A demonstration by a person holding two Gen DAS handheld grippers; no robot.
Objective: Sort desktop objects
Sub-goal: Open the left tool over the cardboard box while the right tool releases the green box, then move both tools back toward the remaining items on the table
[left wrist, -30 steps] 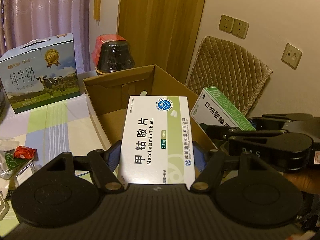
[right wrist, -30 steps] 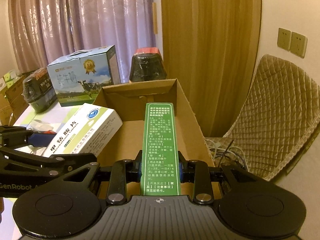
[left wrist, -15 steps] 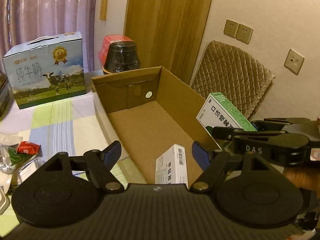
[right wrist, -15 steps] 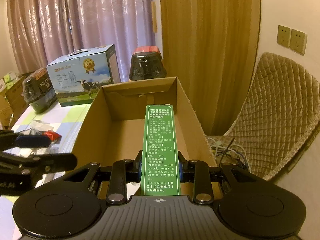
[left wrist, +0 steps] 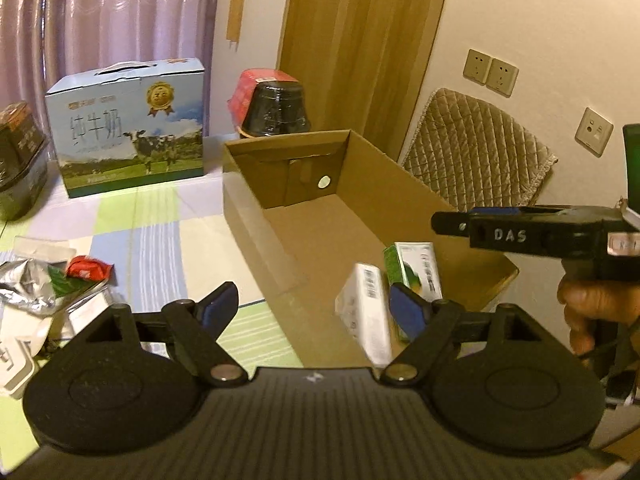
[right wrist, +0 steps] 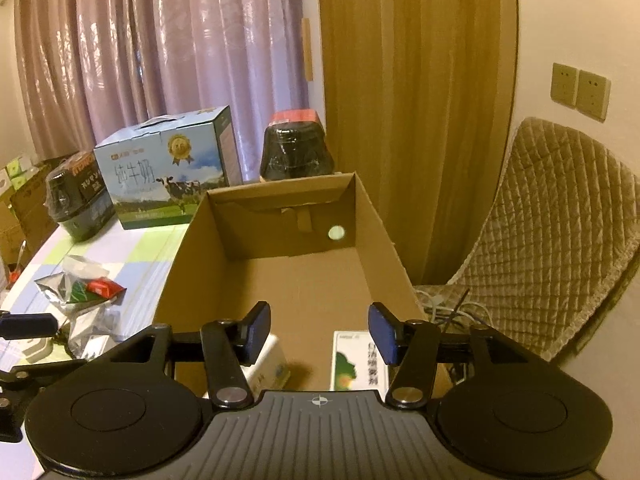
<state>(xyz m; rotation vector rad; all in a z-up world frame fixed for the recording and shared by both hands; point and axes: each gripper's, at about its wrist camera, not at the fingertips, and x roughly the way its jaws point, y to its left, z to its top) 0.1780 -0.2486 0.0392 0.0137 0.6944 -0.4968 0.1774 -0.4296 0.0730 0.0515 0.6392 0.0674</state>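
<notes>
Green-and-white box (right wrist: pixel 360 360) released into cardboard box (right wrist: pixel 280 276) beside white box (left wrist: pixel 366 312) — both grippers' jaws opening, empty.

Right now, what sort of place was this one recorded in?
Most likely a room in a home: purple curtains at the window, a quilted chair cover by the wall sockets, and a checked tablecloth carrying a milk carton case and an open cardboard box.

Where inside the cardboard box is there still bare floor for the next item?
The cardboard box has bare floor from the middle to its far wall. The near end is crowded: the white medicine box and the green-and-white box lie there side by side.
</notes>
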